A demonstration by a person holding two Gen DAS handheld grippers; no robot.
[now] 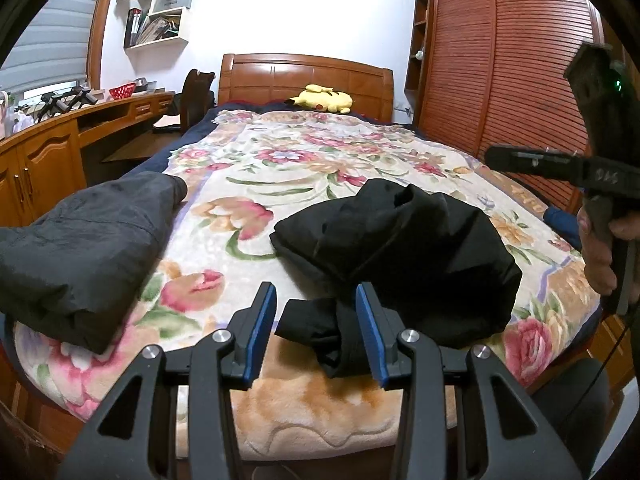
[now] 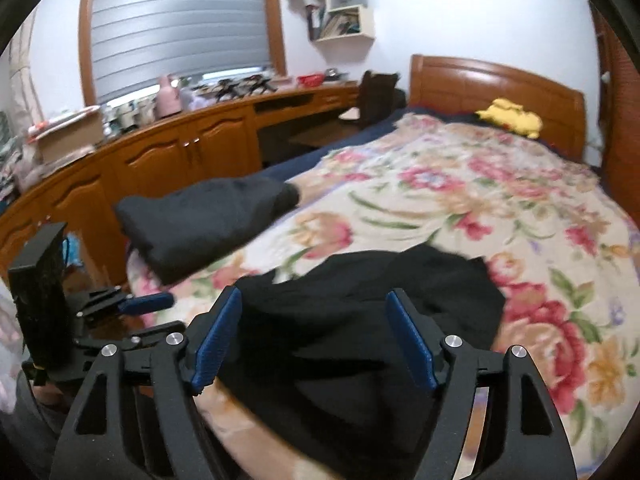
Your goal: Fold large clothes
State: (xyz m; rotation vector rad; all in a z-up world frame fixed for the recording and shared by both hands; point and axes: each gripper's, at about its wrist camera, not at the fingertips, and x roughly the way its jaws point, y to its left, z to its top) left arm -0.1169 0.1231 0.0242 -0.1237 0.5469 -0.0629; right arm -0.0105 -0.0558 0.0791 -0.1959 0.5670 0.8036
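Note:
A black garment point(image 1: 408, 252) lies bunched on the floral blanket point(image 1: 304, 160) near the bed's front edge. It also shows in the right wrist view point(image 2: 360, 320). My left gripper point(image 1: 316, 320) is open, its blue pads on either side of a hanging black end point(image 1: 320, 332) of the garment. My right gripper point(image 2: 312, 336) is open above the garment's near part, holding nothing. The right gripper's body point(image 1: 600, 184) shows at the right of the left wrist view, held by a hand. The left gripper point(image 2: 132, 304) shows at the left of the right wrist view.
A folded dark grey garment point(image 1: 84, 248) lies at the bed's left front corner; it also shows in the right wrist view point(image 2: 204, 216). A yellow plush toy point(image 1: 324, 98) sits by the headboard. A wooden desk point(image 2: 168, 148) runs along the left, a wardrobe point(image 1: 500, 80) on the right.

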